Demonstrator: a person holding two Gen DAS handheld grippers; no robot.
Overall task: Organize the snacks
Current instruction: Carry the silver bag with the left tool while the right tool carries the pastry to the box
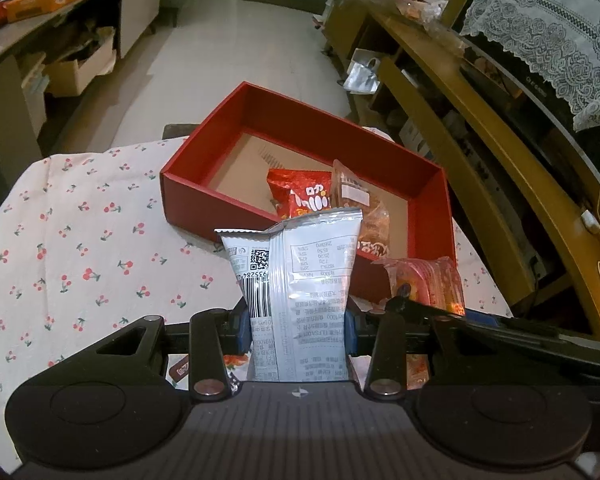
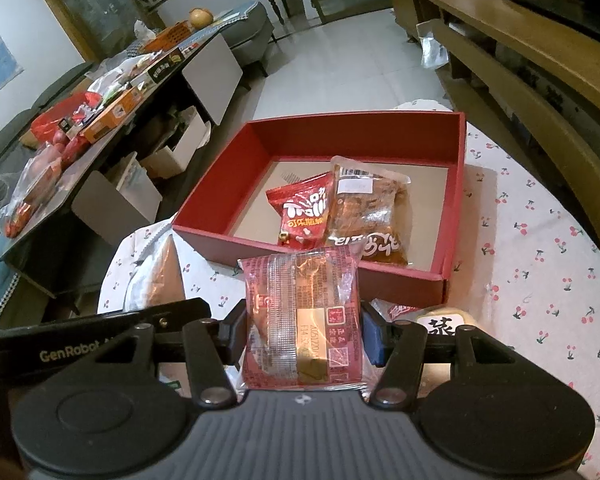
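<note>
- Upright between the blue pads of the left gripper (image 1: 298, 330) stands a silver snack packet (image 1: 296, 276); its long axis runs straight away from the camera along the fingers, with the crimped top edge farthest out and the printed back seam facing the lens.
- That gripper is clamped on the lower half of the packet, one pad on each side edge, and the packet's upper part juts past the fingertips toward the red box (image 1: 204, 196).
- Similarly, the right gripper (image 2: 302, 340) is closed on a red clear-wrapped cake (image 2: 300, 320), which is nearly square and lies flat to the camera with its back seam running along the fingers.
- Its pads press the left and right edges of the wrapper, and the cake's far edge reaches just short of the box's near wall (image 2: 236, 246).
- Inside the box lie a red crisp bag (image 2: 304, 212) and, touching it on the right, a clear bag of brown snacks (image 2: 366, 212), both with their long axes running from the near wall toward the far one.
- Both sit in the near right part of the box floor.
- A round pack with a black character (image 2: 444, 324) rests on the cherry-print cloth (image 2: 540, 240) just beside the right gripper.
</note>
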